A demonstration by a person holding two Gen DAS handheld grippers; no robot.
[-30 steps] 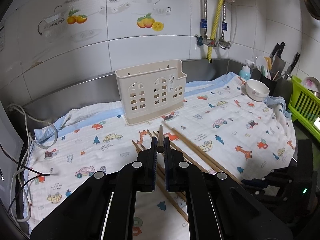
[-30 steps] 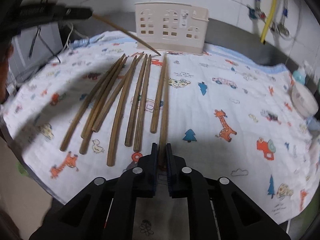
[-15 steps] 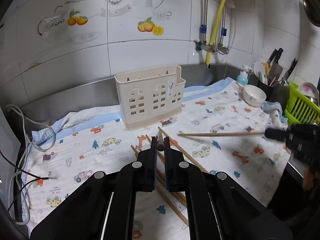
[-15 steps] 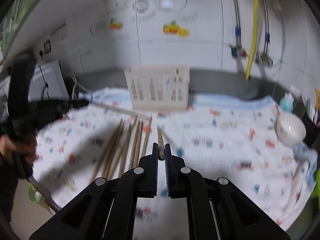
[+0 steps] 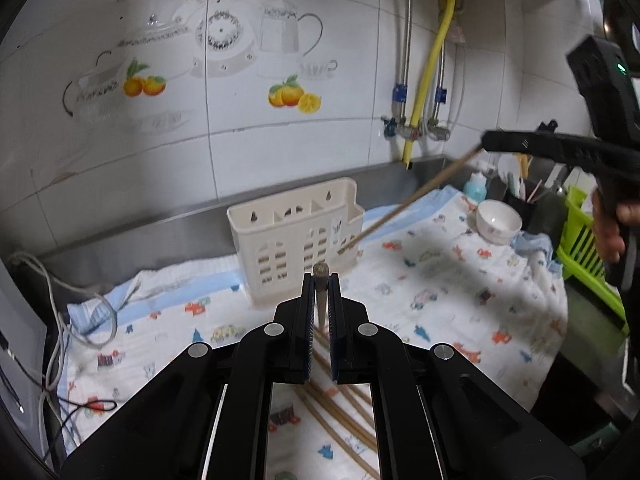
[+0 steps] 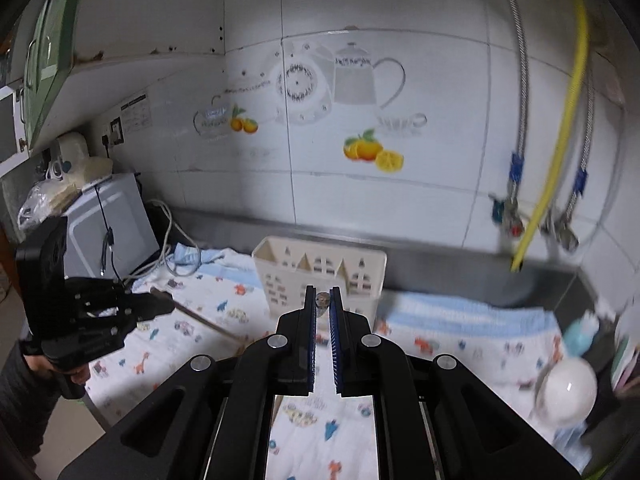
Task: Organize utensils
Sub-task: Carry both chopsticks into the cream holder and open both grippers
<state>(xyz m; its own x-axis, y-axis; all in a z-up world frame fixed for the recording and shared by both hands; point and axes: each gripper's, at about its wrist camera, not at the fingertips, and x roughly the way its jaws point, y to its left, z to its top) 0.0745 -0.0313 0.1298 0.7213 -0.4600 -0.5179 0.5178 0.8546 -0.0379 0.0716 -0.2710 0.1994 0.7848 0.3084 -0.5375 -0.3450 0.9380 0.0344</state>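
Transfer step: left gripper (image 5: 319, 280) and right gripper (image 6: 322, 300) each clamp one chopstick (image 5: 320, 276). Next, align tips over the far holder (image 5: 296, 236) compartments and lower.

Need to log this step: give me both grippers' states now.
Left gripper: closed, holding a chopstick.
Right gripper: closed, holding another chopstick.
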